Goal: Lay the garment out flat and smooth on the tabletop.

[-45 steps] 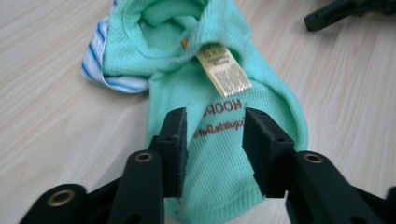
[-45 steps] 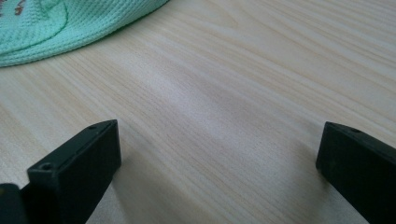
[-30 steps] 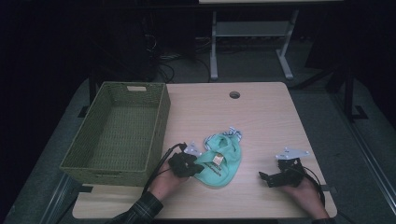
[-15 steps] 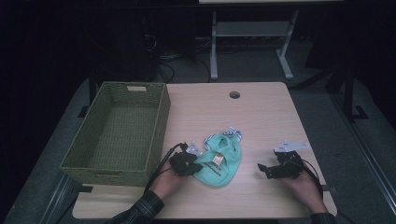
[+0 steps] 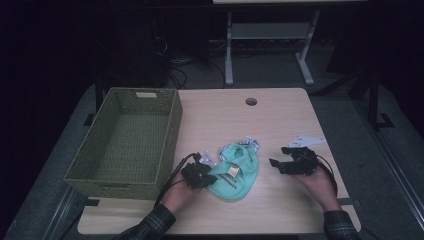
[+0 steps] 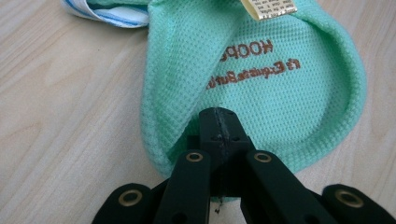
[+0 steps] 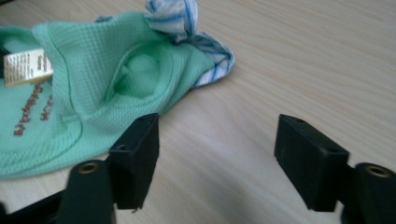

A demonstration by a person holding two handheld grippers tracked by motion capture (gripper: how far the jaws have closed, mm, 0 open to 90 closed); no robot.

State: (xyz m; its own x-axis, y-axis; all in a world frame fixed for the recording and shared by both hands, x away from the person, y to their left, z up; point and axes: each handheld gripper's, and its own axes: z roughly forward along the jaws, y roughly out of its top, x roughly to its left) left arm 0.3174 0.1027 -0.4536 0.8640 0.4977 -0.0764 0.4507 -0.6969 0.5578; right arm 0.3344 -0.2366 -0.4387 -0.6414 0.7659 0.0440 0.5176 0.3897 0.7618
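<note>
A mint-green mesh garment (image 5: 232, 172) is seen lying crumpled on the near middle of the wooden table (image 5: 280, 120), with a blue-and-white striped piece (image 5: 248, 145) tucked at its far edge. In the high view the left gripper (image 5: 200, 175) is set against the garment's left edge, just right of the woven basket (image 5: 125, 145) that stands on the left of the table. In the left gripper view its jaws are pressed together on a fold of the green cloth (image 6: 261, 84), which bunches up around the tips; how much fabric is pinched is hidden by the jaws themselves. Brown lettering on the cloth is partly covered by a fold and cannot be read in full, and a small yellow label (image 6: 268, 7) is cut off by the top edge of that view. The right gripper (image 5: 285, 160) is held to the right of the garment, apart from it; its jaws have just been closing, yet a wide gap is left between them in the right gripper view, and only bare table is seen in that gap. In that view the garment (image 7: 93, 88) lies beyond the left-hand jaw, its near edge masked by the jaw. The floor and frames beyond the table are too dark to make out.
</note>
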